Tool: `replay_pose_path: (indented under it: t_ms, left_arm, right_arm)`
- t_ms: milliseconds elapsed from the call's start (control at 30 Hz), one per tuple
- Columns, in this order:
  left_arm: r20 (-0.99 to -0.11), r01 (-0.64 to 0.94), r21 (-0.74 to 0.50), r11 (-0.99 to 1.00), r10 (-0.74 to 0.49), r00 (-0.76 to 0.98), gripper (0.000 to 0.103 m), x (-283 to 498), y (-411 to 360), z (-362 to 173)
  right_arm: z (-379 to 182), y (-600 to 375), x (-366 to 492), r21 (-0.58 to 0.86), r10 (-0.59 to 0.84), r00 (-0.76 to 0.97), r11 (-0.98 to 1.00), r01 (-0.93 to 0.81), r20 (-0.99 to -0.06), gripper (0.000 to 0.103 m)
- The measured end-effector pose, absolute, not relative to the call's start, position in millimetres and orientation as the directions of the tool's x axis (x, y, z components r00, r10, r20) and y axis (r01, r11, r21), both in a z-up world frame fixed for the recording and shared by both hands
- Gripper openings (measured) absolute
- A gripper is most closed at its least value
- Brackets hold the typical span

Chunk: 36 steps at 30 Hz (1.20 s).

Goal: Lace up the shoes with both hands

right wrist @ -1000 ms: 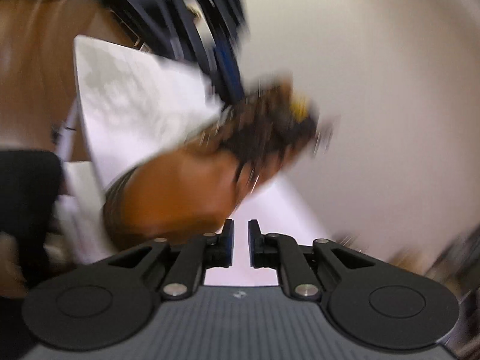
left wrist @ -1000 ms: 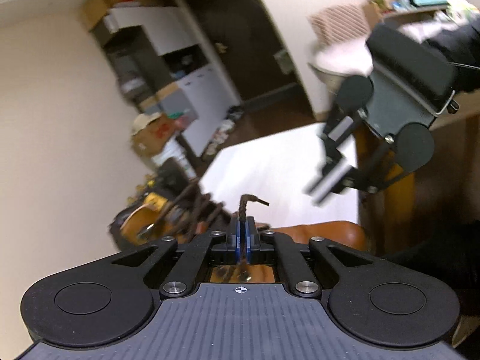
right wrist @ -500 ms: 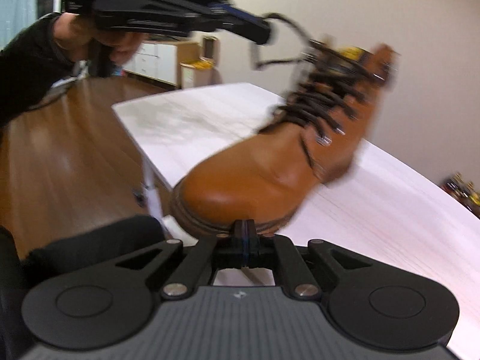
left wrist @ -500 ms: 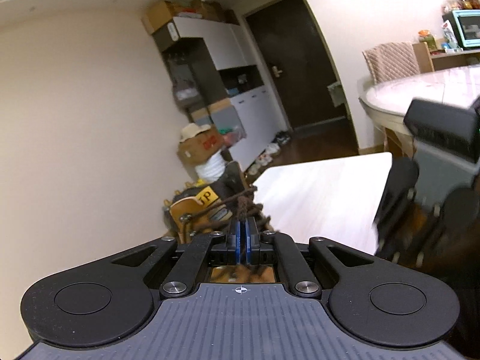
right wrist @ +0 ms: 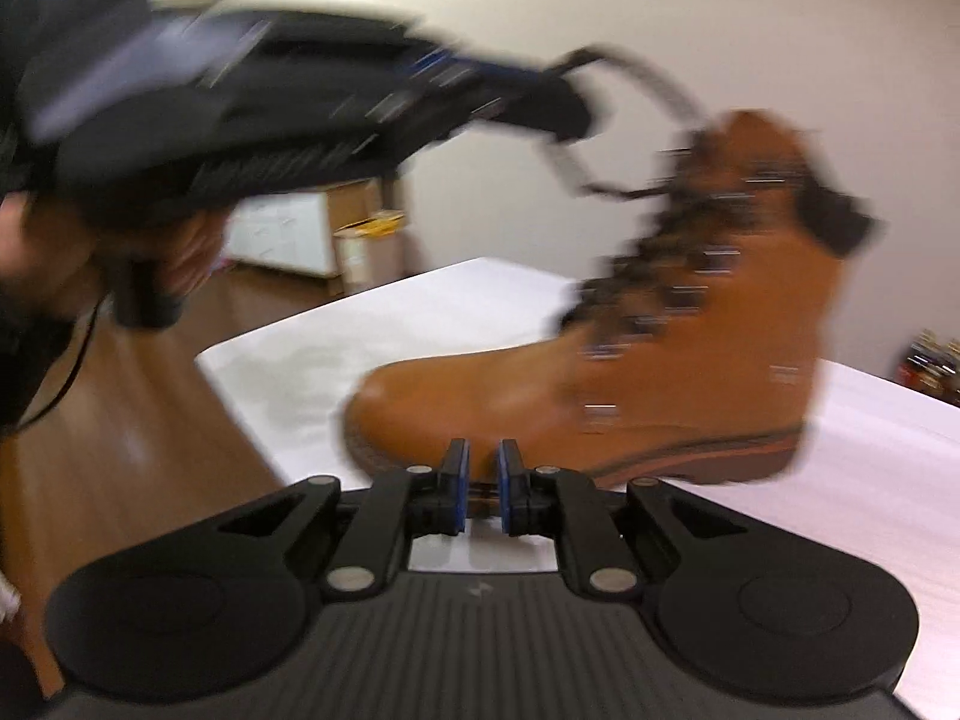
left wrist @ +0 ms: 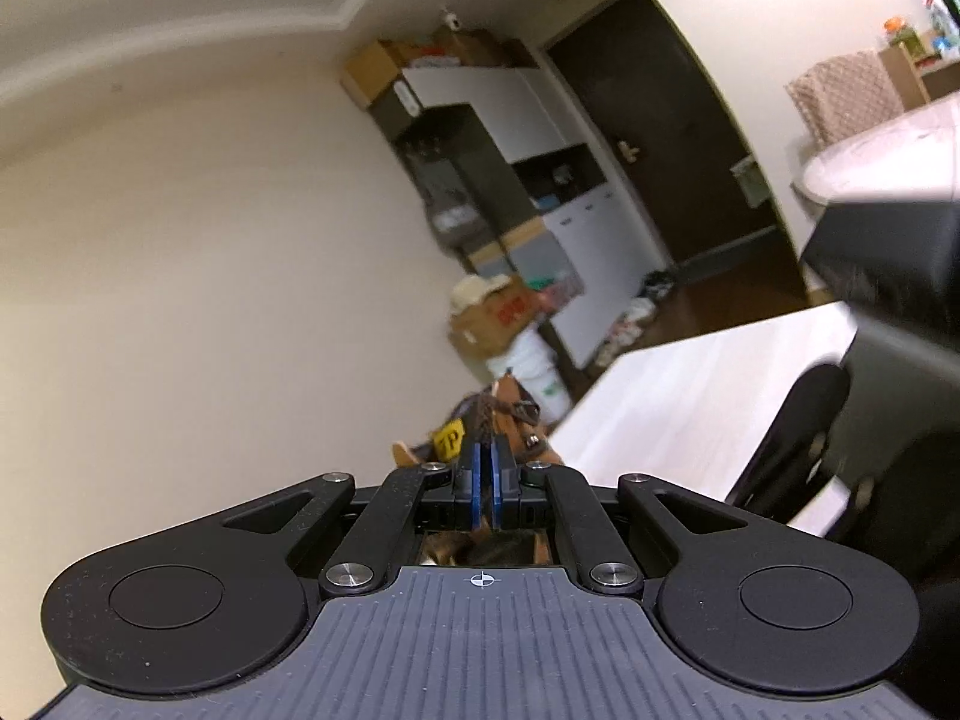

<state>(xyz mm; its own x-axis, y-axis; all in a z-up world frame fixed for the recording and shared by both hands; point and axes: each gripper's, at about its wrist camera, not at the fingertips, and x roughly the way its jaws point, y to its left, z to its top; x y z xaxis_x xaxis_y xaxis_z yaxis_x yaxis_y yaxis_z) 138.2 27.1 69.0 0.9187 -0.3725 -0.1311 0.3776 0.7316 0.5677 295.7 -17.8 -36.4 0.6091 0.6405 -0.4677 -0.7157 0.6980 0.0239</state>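
Note:
A tan leather boot point(right wrist: 690, 372) with dark brown laces stands on the white table point(right wrist: 420, 312), toe toward the left in the right wrist view. My left gripper point(left wrist: 483, 468) is shut on the dark lace point(left wrist: 480, 420); its top runs up from the blue pads toward the boot's collar point(left wrist: 510, 414). In the right wrist view that gripper point(right wrist: 558, 114) hovers above the toe with the lace point(right wrist: 636, 78) strung from it to the boot's top. My right gripper point(right wrist: 480, 480) sits low before the boot's toe; its jaws are opening with nothing between them.
A person's hand point(right wrist: 186, 246) grips the left tool's handle. The right tool's black body point(left wrist: 888, 372) fills the right edge of the left wrist view. Wooden floor point(right wrist: 120, 450) lies beyond the table's left edge. Cabinets and cardboard boxes point(left wrist: 498, 318) stand against the far wall.
The left gripper has swung, so the boot now sits lower and smaller in its view, lace still pinched. The right gripper rolled upright, shut, then parted its pads again.

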Motion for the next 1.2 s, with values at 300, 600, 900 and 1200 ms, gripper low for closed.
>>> replay_pose_path:
  t_ms: [300,600,900,1200]
  left_arm:
    - [-0.094,0.324,0.592,0.738,-0.335,0.937,0.004,137.2,11.4,62.5]
    - [-0.086,0.304,0.594,0.745,-0.317,0.945,0.004,137.9,15.5,64.8]
    - [-0.153,0.357,0.626,0.693,-0.339,0.928,0.004,130.5,9.5,57.3]
    - [-0.236,0.388,0.618,0.683,-0.31,0.921,0.004,142.5,7.5,53.7]
  right_arm:
    - [-32.9,-56.0,309.1,0.027,0.583,0.666,0.761,-0.648,-0.466,0.011]
    - [-33.1,-55.0,315.9,0.028,0.577,0.67,0.767,-0.641,-0.466,0.011]
    - [-28.6,-66.9,314.1,0.042,0.569,0.677,0.779,-0.626,-0.467,0.011]
    - [-17.7,-81.7,323.2,0.061,0.552,0.714,0.807,-0.587,-0.43,0.011]
